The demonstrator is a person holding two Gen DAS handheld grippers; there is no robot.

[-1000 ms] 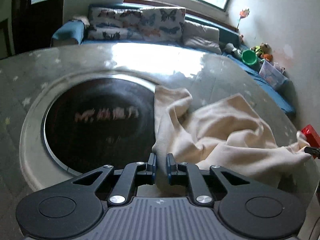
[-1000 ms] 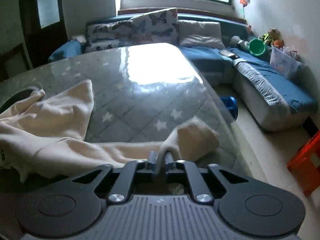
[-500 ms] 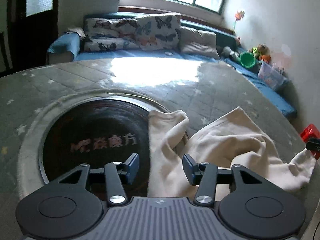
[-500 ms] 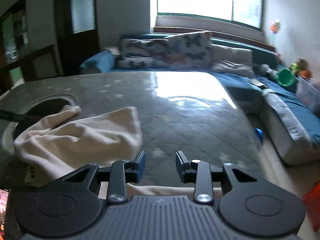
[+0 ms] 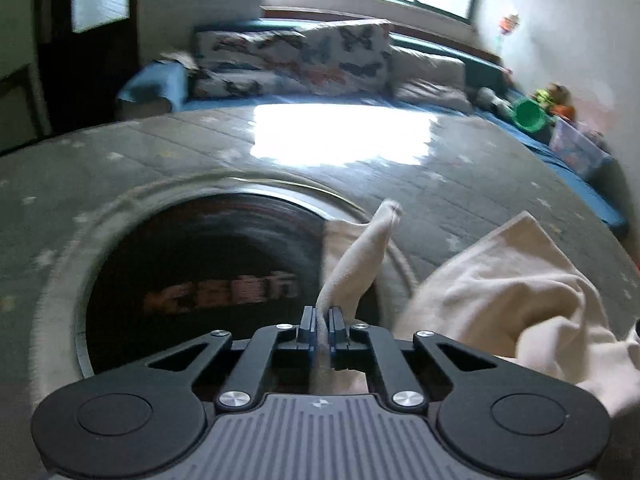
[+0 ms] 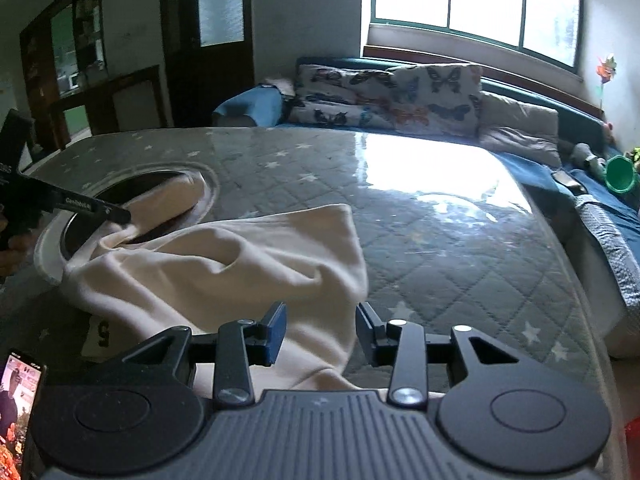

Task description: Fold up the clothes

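Observation:
A cream garment [image 6: 224, 276] lies crumpled on the grey star-quilted table [image 6: 440, 248]. In the left wrist view the same cream garment [image 5: 508, 292] trails to the right, and one strip of it rises from the dark round inset [image 5: 208, 276]. My left gripper [image 5: 321, 322] is shut on that strip, which is pinched between the blue pads. In the right wrist view the left gripper [image 6: 120, 216] shows at the far left, gripping the cloth's edge. My right gripper [image 6: 321, 330] hovers over the garment's near edge, jaws opening, pads not pressing on the cloth.
A blue sofa [image 6: 520, 120] with butterfly cushions [image 6: 392, 96] runs behind the table and along its right side. A green bucket [image 6: 620, 174] and toys sit on it. A phone [image 6: 18, 412] lies at the near left corner. The table's right edge drops toward the sofa.
My left gripper opened, then shut on a strip of the cream garment. My right gripper let go of the cloth corner, opened, and swung so that more of the garment shows.

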